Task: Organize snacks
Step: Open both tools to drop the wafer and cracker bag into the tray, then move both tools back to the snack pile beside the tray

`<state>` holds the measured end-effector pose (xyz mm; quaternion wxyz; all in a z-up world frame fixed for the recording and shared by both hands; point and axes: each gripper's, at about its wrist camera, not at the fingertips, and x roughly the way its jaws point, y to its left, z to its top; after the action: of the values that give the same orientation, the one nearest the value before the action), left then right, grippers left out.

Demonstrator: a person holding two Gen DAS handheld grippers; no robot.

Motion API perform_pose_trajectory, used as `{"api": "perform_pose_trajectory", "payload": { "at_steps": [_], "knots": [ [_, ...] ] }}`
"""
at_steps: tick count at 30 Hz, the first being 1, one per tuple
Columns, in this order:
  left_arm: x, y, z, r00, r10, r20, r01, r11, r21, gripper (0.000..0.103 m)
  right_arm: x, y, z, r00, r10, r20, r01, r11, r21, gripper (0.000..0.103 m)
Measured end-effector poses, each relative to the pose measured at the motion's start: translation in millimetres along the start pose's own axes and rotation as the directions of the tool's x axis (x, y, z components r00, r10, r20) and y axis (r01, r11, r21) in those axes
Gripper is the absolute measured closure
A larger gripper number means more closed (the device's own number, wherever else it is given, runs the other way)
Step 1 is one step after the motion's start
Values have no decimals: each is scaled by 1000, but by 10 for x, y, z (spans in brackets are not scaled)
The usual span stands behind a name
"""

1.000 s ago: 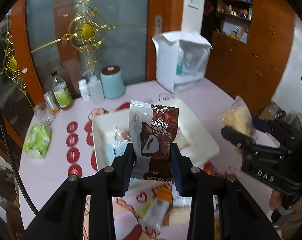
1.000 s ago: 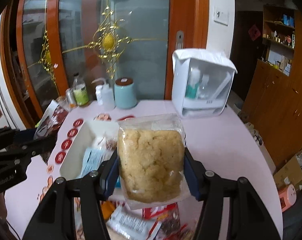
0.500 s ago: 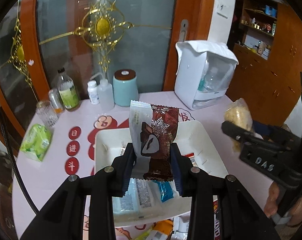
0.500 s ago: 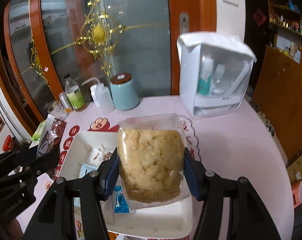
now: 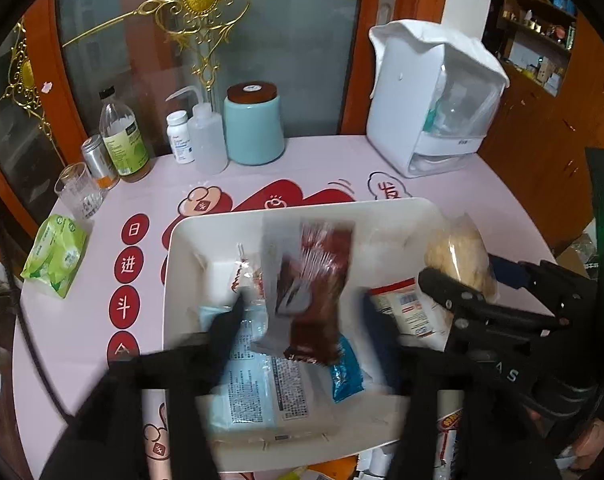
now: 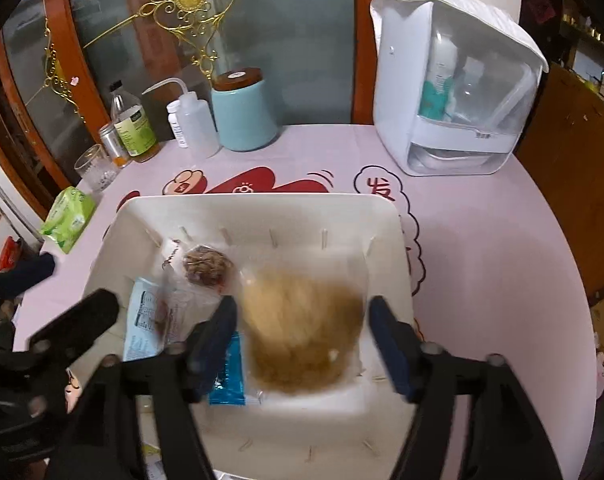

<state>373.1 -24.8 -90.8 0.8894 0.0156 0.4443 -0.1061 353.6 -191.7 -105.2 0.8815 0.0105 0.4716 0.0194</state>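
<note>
A white bin [image 5: 190,240] [image 6: 385,216] stands on the pink table with several wrapped snacks in it. My left gripper [image 5: 305,328] hangs over the bin and its jaws are opening. The brown snowflake packet [image 5: 313,292] is blurred between the fingers, clear of both pads. My right gripper [image 6: 302,336] is over the bin's right half, jaws opening too. The clear bag of yellow crumbly snack [image 6: 302,332] [image 5: 457,256] is blurred between its fingers, and the pads stand off it. Each gripper shows at the edge of the other's view.
A teal canister [image 5: 254,128], a squeeze bottle, a pill bottle, a green-label bottle [image 5: 122,140] and a glass [image 5: 78,190] line the back. A white storage box [image 5: 433,108] stands back right, and a green tissue pack [image 5: 56,256] lies left. Loose snacks lie in front of the bin.
Both grippers came forward and down over the bin. Their jaws went from shut on the packets to wide apart, and the brown packet and the yellow bag have come loose.
</note>
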Motion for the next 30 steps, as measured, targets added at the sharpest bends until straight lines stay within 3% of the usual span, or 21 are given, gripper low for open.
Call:
{"api": "perform_pose_trajectory", "payload": {
  "at_steps": [3,9,30],
  "knots": [
    [-25,37,-32,1000,23,14,-23,1000,-15,8,-47,-34,-27,1000,7,15,-7,1000,14,21],
    [-35,60,-92,999,16,-30,-16,999,-28,7,-173,-45,-96,1000,8,21,-9,1000,28,21],
    [-834,-32,-364,1000,-6,27,6,1000,30,3,-915,72,-452,998,-21,66,15,997,79,21]
  ]
}}
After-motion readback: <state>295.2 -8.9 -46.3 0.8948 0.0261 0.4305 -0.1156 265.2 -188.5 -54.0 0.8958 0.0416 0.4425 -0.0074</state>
